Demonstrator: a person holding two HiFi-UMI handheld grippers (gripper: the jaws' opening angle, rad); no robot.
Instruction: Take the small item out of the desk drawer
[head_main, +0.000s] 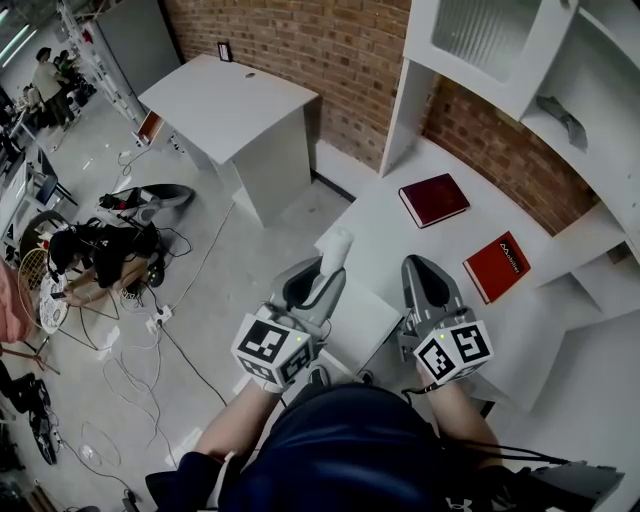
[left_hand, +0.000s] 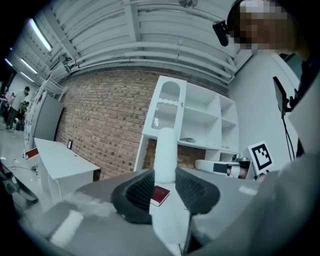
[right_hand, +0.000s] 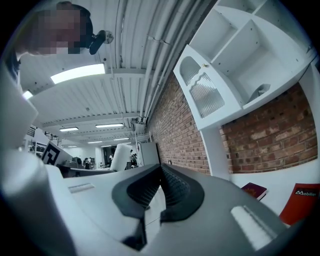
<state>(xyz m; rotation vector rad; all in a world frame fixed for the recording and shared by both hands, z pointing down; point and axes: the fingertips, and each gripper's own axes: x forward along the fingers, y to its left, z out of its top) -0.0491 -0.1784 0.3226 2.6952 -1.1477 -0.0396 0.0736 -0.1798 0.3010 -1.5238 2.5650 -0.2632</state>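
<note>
Left gripper (left_hand: 164, 175) jaws clamp the white cylinder (left_hand: 166, 142), which projects beyond them — probably light, stiff, slippery; grip mid-body. Right gripper (right_hand: 160, 170) jaws together, empty.

Head view looks down; gripper views share brick wall (left_hand: 100, 120)

The right gripper (right_hand: 161, 170) points level along the white desk (right_hand: 280, 181), its dark ribbed pads meeting at the tips with nothing between them. A brick wall (right_hand: 185, 127) runs away on the right. A white shelf unit (right_hand: 235, 60) hangs high on it, a ribbed-glass door (right_hand: 205, 97) standing open and a grey thing (right_hand: 260, 92) lying in one compartment. Far right on the desk lie a dark red book (right_hand: 254, 190) and, nearer, a brighter red book (right_hand: 301, 204). To the left a white, round-topped cylinder (right_hand: 120, 156) stands up, under ceiling lights (right_hand: 80, 73).
</note>
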